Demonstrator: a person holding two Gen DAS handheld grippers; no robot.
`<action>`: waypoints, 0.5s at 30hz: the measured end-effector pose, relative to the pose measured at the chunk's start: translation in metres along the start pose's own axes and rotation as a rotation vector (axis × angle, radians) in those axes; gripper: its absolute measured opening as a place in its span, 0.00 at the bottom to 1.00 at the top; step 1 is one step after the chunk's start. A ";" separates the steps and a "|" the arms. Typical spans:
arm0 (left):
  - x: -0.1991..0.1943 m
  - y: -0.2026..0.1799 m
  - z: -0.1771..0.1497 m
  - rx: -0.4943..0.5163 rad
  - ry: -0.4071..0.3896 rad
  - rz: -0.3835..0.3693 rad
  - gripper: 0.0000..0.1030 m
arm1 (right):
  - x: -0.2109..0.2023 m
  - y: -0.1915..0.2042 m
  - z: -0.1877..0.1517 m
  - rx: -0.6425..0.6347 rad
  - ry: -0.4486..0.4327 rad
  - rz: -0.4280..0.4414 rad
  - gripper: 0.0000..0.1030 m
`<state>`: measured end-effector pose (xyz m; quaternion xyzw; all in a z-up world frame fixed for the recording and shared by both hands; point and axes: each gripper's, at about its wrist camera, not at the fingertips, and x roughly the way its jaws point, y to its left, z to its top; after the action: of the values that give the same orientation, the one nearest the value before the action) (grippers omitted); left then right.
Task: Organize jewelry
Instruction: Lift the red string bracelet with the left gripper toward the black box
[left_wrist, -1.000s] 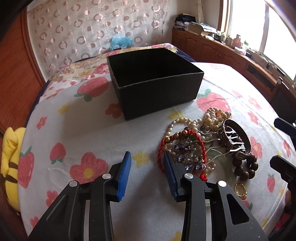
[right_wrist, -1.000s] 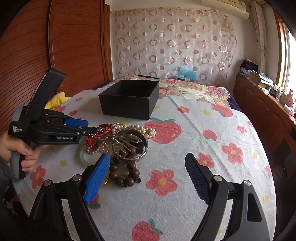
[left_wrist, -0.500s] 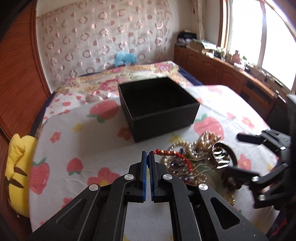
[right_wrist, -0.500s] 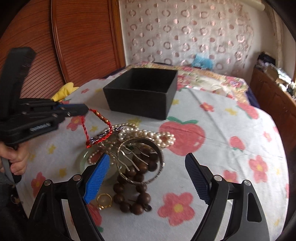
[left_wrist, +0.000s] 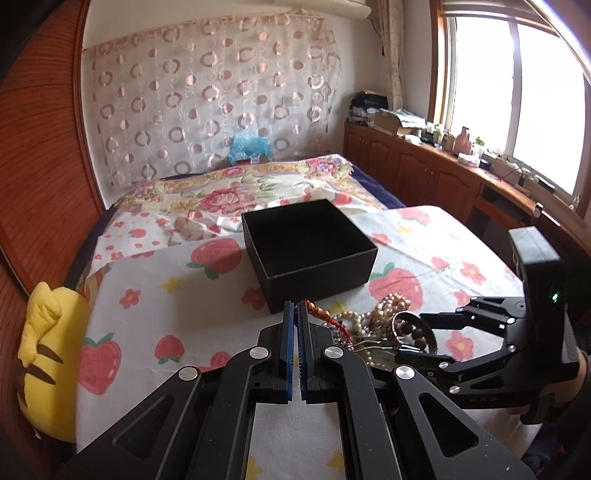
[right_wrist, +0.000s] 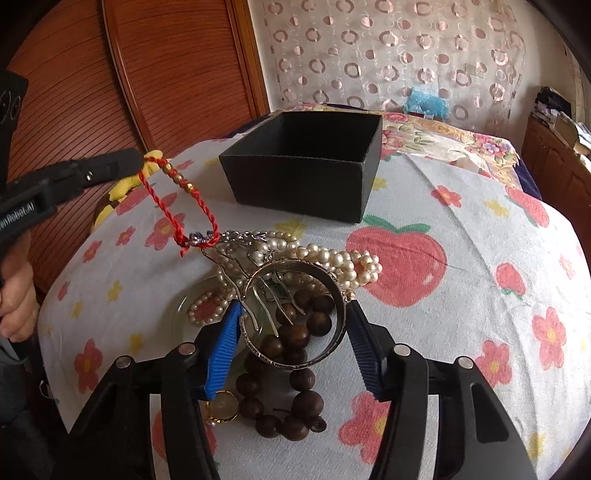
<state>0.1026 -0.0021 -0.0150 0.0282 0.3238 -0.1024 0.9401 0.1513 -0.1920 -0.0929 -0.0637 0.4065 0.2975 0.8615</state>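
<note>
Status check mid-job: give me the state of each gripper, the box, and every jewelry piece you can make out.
left gripper: shut on red cord bracelet
red cord bracelet: lifted at one end, far end snagged in the pile
right gripper: open, straddling silver bangle
silver bangle: tilted, resting on the pile
black box: open, looks empty
pearl necklace: heaped on cloth
wooden bead bracelet: lying flat
gold ring: on cloth

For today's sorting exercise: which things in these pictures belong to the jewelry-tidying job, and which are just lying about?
Job:
left gripper, shut on red cord bracelet
right gripper, open around silver bangle
pearls
wooden beads
gold ring
black box

Lying about:
yellow plush
curtain
blue bag
</note>
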 end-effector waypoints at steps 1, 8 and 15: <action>-0.002 0.001 0.000 0.000 -0.005 0.000 0.01 | -0.002 0.001 -0.001 -0.004 -0.006 -0.001 0.58; -0.020 -0.001 0.009 0.009 -0.053 -0.008 0.01 | -0.015 0.003 -0.002 -0.027 -0.046 -0.021 0.58; -0.033 -0.005 0.024 0.021 -0.091 -0.019 0.01 | -0.022 -0.003 -0.003 -0.016 -0.067 -0.034 0.58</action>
<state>0.0907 -0.0036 0.0243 0.0303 0.2798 -0.1158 0.9526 0.1401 -0.2055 -0.0786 -0.0676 0.3741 0.2879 0.8790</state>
